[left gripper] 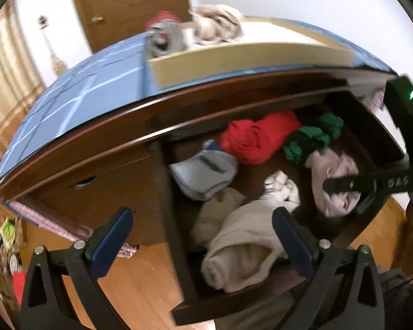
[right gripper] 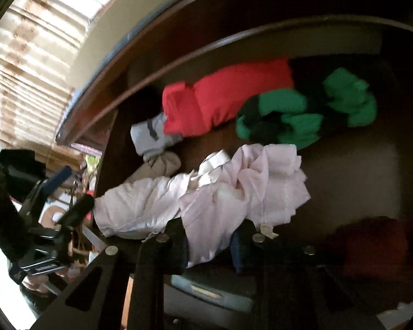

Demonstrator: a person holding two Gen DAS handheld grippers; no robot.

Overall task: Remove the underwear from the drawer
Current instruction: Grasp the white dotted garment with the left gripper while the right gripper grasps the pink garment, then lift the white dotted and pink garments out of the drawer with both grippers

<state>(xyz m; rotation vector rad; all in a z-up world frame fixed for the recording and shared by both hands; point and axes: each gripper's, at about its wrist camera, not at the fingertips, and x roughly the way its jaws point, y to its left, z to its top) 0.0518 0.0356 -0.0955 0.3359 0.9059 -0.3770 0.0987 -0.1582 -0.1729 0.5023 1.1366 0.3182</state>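
Observation:
The dark wooden drawer (left gripper: 234, 297) stands pulled out, with loose clothes in it. My right gripper (right gripper: 210, 236) is shut on a crumpled pale pink piece of underwear (right gripper: 234, 192), which bunches up between its two fingers. The left wrist view shows the same pink underwear (left gripper: 336, 170) at the drawer's right side, with the right gripper (left gripper: 349, 195) clamped on it. My left gripper (left gripper: 203, 220) hovers over the drawer's front left part, open, with nothing gripped. A rolled beige garment (left gripper: 242, 242) lies below it.
Also in the drawer lie a red garment (left gripper: 256, 137), a green and black bundle (left gripper: 314, 137), a grey-white piece (left gripper: 203, 170) and a white piece (left gripper: 280, 187). On the blue checked dresser top (left gripper: 68, 104) stands a shallow box (left gripper: 247, 60) holding some clothes (left gripper: 217, 24).

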